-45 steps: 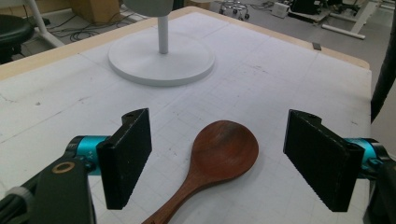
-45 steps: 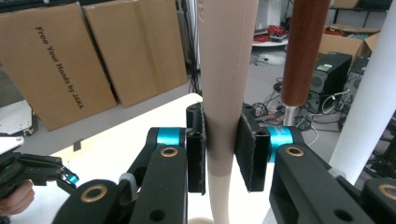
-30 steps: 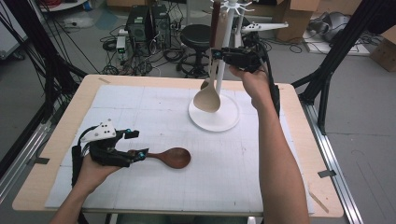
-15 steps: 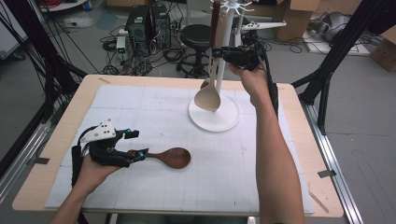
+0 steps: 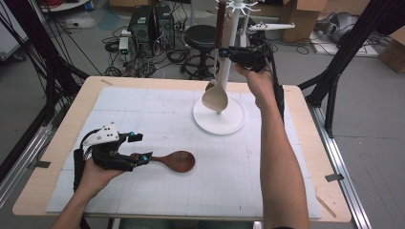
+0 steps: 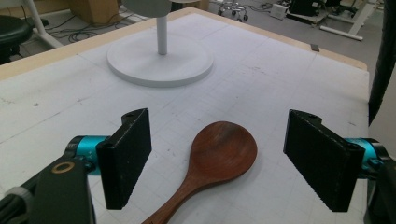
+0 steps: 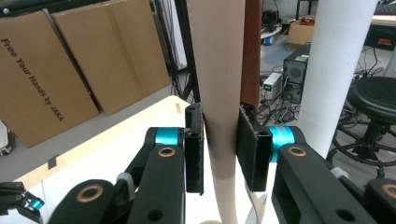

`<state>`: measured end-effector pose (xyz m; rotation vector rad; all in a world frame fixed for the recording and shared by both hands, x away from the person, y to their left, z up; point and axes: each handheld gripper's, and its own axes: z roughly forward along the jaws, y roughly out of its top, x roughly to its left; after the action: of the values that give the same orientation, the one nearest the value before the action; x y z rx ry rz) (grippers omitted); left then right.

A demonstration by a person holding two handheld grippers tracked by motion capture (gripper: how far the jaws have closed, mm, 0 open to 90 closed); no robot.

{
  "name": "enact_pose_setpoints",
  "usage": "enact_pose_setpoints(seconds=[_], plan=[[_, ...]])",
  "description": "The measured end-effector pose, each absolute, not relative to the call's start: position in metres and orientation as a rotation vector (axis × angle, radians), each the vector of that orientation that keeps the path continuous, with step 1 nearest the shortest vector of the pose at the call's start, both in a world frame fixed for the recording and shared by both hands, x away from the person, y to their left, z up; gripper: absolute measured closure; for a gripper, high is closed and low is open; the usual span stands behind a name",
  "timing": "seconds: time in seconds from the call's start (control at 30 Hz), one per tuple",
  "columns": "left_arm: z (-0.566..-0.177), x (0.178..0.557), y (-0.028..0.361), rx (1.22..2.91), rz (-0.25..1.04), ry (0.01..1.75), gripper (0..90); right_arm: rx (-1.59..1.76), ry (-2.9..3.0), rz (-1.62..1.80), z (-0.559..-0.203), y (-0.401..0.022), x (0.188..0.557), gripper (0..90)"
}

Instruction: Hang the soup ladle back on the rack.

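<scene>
- Pale wooden spoon (image 5: 215, 98): hangs beside the post of the white rack (image 5: 218, 123) at the far side of the table (image 5: 57, 138); its upper handle is hidden behind the right gripper (image 5: 222, 51).
- A dark brown handle (image 5: 220, 21) hangs from the rack top, its lower end concealed by the same gripper.
- Right gripper: raised on an outstretched forearm, pointing left; in the right gripper view the jaws sit narrowly parted around the pale handle (image 7: 219, 93), contact hard to confirm.
- Left gripper (image 5: 143, 148): low at the near left, held level, jaws wide apart and holding nothing.
- Dark wooden spoon (image 6: 219, 151): flat on the mat between those jaws, handle cut off.
</scene>
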<state>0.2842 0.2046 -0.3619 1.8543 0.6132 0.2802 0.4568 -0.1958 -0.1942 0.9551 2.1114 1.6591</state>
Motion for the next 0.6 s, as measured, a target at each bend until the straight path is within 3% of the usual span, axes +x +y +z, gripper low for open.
enact_pose_setpoints(seconds=[0.6], plan=[[-0.362,0.284,0.205,1.852,0.283,0.619,23.7,0.941,2.042,1.711,-0.191,-0.213,0.444,64.9]])
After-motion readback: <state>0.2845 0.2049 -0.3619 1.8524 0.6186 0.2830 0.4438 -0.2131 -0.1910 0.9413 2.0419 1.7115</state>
